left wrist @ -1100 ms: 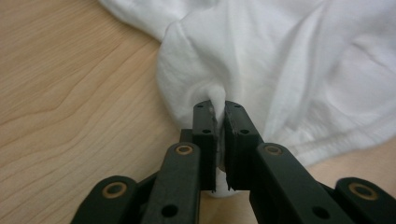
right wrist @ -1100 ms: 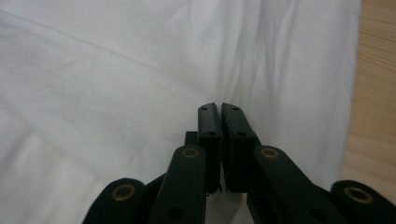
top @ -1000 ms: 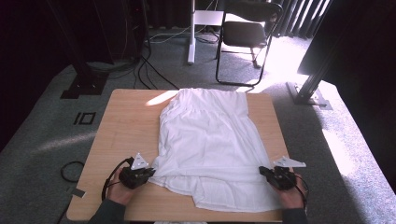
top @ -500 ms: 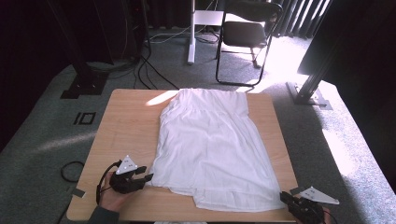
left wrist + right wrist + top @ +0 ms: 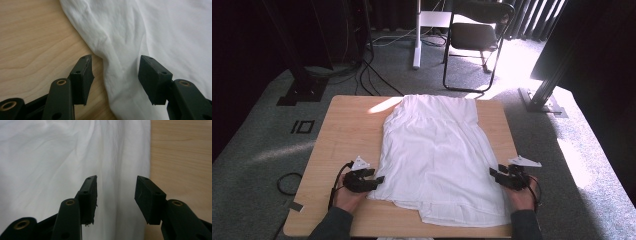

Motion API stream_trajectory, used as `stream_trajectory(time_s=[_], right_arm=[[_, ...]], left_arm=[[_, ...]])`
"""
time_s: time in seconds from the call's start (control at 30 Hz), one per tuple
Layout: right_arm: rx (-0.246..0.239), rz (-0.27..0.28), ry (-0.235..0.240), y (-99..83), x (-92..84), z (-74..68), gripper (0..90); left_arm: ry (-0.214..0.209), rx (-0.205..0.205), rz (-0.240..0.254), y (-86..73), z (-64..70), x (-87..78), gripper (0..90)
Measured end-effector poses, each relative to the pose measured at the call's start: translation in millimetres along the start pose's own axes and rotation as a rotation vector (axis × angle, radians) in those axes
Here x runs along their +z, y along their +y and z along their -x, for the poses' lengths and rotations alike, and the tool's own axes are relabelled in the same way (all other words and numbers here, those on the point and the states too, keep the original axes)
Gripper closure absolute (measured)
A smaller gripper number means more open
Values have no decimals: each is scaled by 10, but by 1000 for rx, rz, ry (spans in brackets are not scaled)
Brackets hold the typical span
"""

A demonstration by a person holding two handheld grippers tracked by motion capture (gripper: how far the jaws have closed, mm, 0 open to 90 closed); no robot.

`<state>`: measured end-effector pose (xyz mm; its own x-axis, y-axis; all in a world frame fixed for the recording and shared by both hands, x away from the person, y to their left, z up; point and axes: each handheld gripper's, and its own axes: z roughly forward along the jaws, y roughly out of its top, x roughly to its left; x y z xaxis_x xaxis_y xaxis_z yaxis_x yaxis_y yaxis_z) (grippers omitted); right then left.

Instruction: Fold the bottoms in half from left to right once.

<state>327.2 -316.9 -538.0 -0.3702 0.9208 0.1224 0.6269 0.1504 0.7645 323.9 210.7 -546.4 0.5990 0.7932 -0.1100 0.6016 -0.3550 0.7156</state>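
Observation:
A white garment (image 5: 437, 150) lies spread flat on the wooden table (image 5: 347, 130), its lower hem folded over near the front edge. My left gripper (image 5: 379, 179) sits at the garment's left edge, pointing right. Its jaws have just been opening, and in the left gripper view (image 5: 115, 65) they stand apart around a soft fold of the garment (image 5: 150, 30) without pressing it. My right gripper (image 5: 493, 173) rests at the right edge, pointing left. Its jaws have also just been opening; in the right gripper view (image 5: 116, 185) they straddle the garment (image 5: 50, 157) beside its border, open.
Bare table wood (image 5: 32, 37) shows left of the cloth and a narrow strip (image 5: 180, 152) right of it. Beyond the table, on grey carpet, stand a black folding chair (image 5: 477, 35), a white post (image 5: 416, 45) and dark stand bases with cables (image 5: 362, 75).
Both grippers were shut at the garment's sides. The right hand drew back toward the table's front right corner, then returned to the right edge. Both pairs of jaws now stand open.

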Motion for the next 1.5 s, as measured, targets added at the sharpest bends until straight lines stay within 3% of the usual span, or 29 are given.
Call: stream_trajectory(time_s=[0.07, 0.1, 0.13, 0.2, 0.23, 0.27, 0.3, 0.33, 0.37, 0.4, 0.43, 0.47, 0.5, 0.53, 0.6, 0.67, 0.77, 0.8, 0.9, 0.93, 0.97, 1.0, 1.07, 1.1, 1.17, 1.23, 1.3, 1.43, 1.5], right_arm=[[-3, -25, -10, 41, 99, -4, 497], [1, -55, -22, 112, 265, -3, 506], [4, -66, -25, 130, 303, -2, 561], [-1, -87, -2, 164, 349, 1, 846], [-1, -87, -2, 164, 349, 1, 846], [-3, -76, -21, 218, 270, -15, 896], [-2, -56, -21, 241, 206, -16, 897], [0, -18, -29, 275, 92, -22, 897], [8, 20, -36, 308, -35, -21, 897], [17, 56, -45, 339, -160, -12, 897], [24, 76, -66, 365, -267, 1, 897], [22, 83, -96, 382, -348, 22, 897], [28, 86, -129, 386, -401, 54, 897], [39, 79, -152, 375, -419, 98, 896], [60, 23, -173, 302, -333, 199, 895], [72, -37, -190, 174, -172, 290, 894], [118, -95, -181, -9, 50, 404, 894], [128, -100, -176, -48, 98, 421, 893], [113, -97, -191, -51, 114, 393, 891], [97, -101, -198, -46, 117, 382, 889], [92, -104, -202, -44, 117, 374, 889], [89, -104, -202, -45, 117, 372, 887], [89, -104, -203, -46, 117, 371, 887], [89, -102, -203, -50, 116, 370, 885], [93, -96, -200, -57, 113, 377, 855], [98, -101, -182, -46, 112, 393, 751], [85, -112, -197, -13, 123, 393, 648], [68, -52, -168, 128, 173, 392, 495], [60, -40, -143, 217, 263, 403, 461]], left_arm=[[-8, 4, -8, 4, 12, 59, 465], [-24, 8, -7, 15, 32, 75, 553], [-29, 44, -20, 27, 73, 88, 636], [-42, 66, -35, 41, 102, 78, 883], [-42, 66, -35, 41, 102, 78, 893], [-65, 102, 6, 59, 152, -18, 898], [-65, 102, 6, 59, 152, -18, 900], [-93, 121, 66, 108, 224, -194, 900], [-91, 139, 89, 138, 269, -300, 900], [-95, 149, 106, 168, 313, -403, 900], [-95, 149, 106, 168, 313, -403, 900], [-100, 181, 128, 205, 396, -576, 900], [-100, 181, 128, 205, 396, -576, 900], [-88, 207, 108, 203, 446, -635, 900], [-76, 212, 79, 156, 438, -599, 899], [-90, 175, 60, 76, 395, -533, 899], [-84, 171, 26, -7, 381, -487, 892], [-65, 161, 26, -44, 364, -474, 861], [-12, 106, 94, 12, 278, -486, 638], [17, 96, 105, 53, 242, -470, 596], [17, 96, 105, 53, 242, -470, 577], [37, 54, 139, 146, 161, -394, 536], [38, 39, 135, 204, 121, -334, 511], [60, 24, 137, 323, 53, -188, 511], [58, 0, 126, 458, -12, -25, 466], [68, -4, 118, 588, -61, 137, 449], [79, 3, 102, 709, -92, 287, 443], [102, -1, 48, 911, -142, 570, 409], [131, 9, 19, 966, -151, 706, 408]])
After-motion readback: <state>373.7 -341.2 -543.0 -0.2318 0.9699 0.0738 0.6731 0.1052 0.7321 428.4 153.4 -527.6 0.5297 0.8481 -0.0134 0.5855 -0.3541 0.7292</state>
